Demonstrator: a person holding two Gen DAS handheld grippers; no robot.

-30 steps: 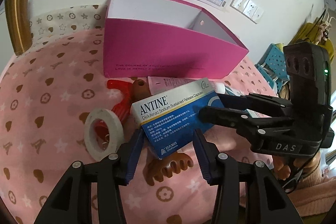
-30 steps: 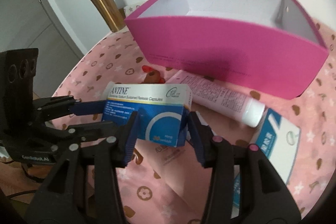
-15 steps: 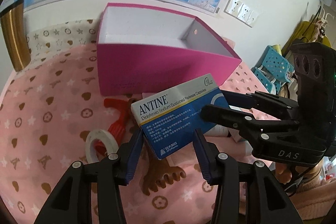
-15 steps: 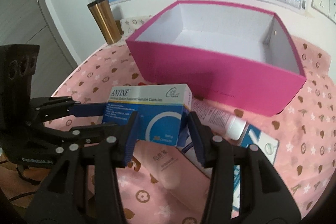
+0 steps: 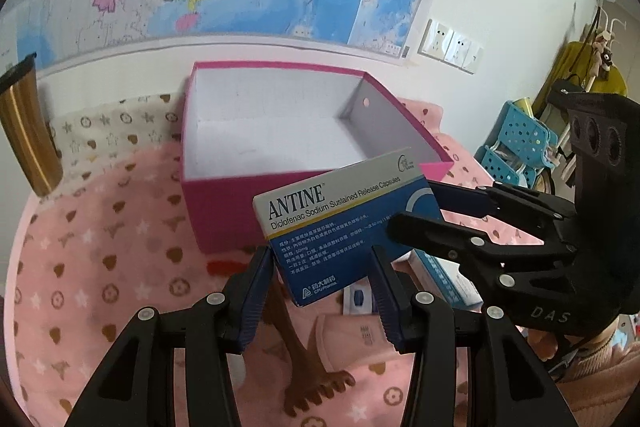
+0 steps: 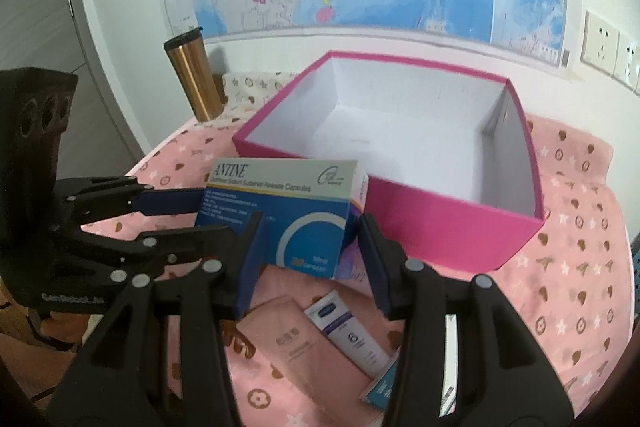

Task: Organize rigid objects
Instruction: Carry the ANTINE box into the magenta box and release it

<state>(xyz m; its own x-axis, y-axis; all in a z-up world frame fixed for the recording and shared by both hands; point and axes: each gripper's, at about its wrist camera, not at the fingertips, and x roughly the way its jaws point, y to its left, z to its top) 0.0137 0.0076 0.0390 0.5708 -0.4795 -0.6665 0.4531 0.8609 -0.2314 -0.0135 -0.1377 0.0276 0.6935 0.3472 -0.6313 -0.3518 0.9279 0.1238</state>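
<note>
Blue-white pill carton (image 5: 340,223), pinched at opposite ends by left tool (image 5: 320,291) and right tool (image 6: 308,259), aloft before empty pink box (image 6: 440,223). Step: transfer. Next: carry over rim, lower, release.

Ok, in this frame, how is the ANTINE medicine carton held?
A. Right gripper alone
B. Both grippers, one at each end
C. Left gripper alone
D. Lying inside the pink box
B: the ANTINE carton sits between the left gripper pads, and the right gripper clamps its other end, in front of the pink box.
</note>
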